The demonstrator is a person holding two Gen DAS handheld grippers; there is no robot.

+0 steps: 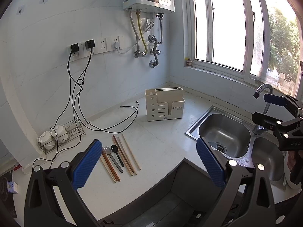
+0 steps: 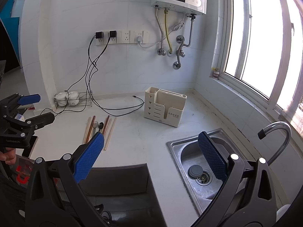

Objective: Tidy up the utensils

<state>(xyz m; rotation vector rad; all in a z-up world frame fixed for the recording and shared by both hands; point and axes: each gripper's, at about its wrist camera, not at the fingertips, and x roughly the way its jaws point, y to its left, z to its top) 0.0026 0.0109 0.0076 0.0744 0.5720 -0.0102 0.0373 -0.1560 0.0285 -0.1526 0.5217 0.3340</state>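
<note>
Utensils wait in a row on a pale kitchen counter, none yet picked up, so the sorting appears to be at its very start.

From the left wrist camera, several chopsticks (image 1: 126, 154) lie side by side at the near left of the counter, with a grey spoon (image 1: 110, 156) and a black spoon (image 1: 117, 152) between them. The left gripper (image 1: 149, 164) hangs above the near counter edge with its blue pads spread wide and nothing between them; its left pad sits just beside the row. A cream holder (image 1: 164, 104) with open slots stands farther back, well apart from the row, toward the corner below the window. The steel sink (image 1: 225, 132) lies to the right, and the right gripper (image 1: 265, 109) shows at the far right edge above it, its pads also apart and empty.

From the right wrist camera, the same chopsticks (image 2: 109, 130) and spoons (image 2: 98, 125) lie at centre left, the holder (image 2: 164, 109) to their right and farther back. The right gripper (image 2: 151, 157) is wide open over the near counter and the sink (image 2: 197, 162). The left gripper (image 2: 37, 107) enters from the left edge, open and empty. A black cable (image 2: 121, 109) trails across the counter between the row and the holder.

The next move likely calls for lowering one open gripper onto a single piece, closing on its thin handle, then carrying it to a holder slot.
</note>
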